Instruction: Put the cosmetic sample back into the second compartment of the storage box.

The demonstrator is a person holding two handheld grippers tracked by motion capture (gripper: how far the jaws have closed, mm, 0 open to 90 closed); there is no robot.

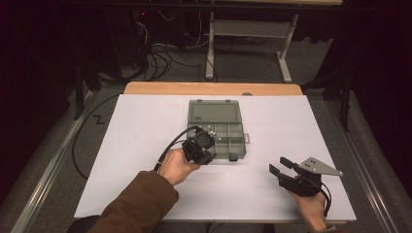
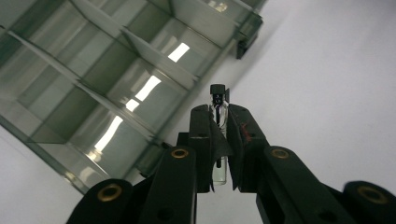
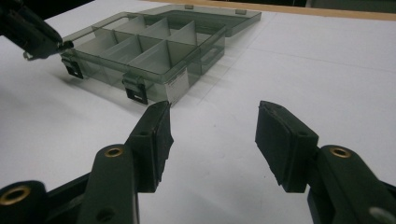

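A small clear glass vial with a black cap (image 2: pixel 218 93) is pinched upright between the jaws of my left gripper (image 2: pixel 219 116), which is shut on it. That gripper (image 1: pixel 208 134) hovers over the front left corner of an open grey translucent compartment box (image 1: pixel 241 145), whose dividers (image 2: pixel 140 46) lie just beyond the vial. The box's compartments (image 3: pixel 154 49) look empty. My right gripper (image 1: pixel 281 166) rests low over the white table near the front right, jaws wide open (image 3: pixel 212 126) with nothing between them, pointing toward the box.
The box's lid (image 1: pixel 214 110) lies folded back flat toward the far side. White sheet (image 1: pixel 145 126) covers the table, with a wooden edge (image 1: pixel 214 88) at the back. Two black latches (image 3: pixel 135 93) hang on the box's front wall. Cables trail off the table's left side.
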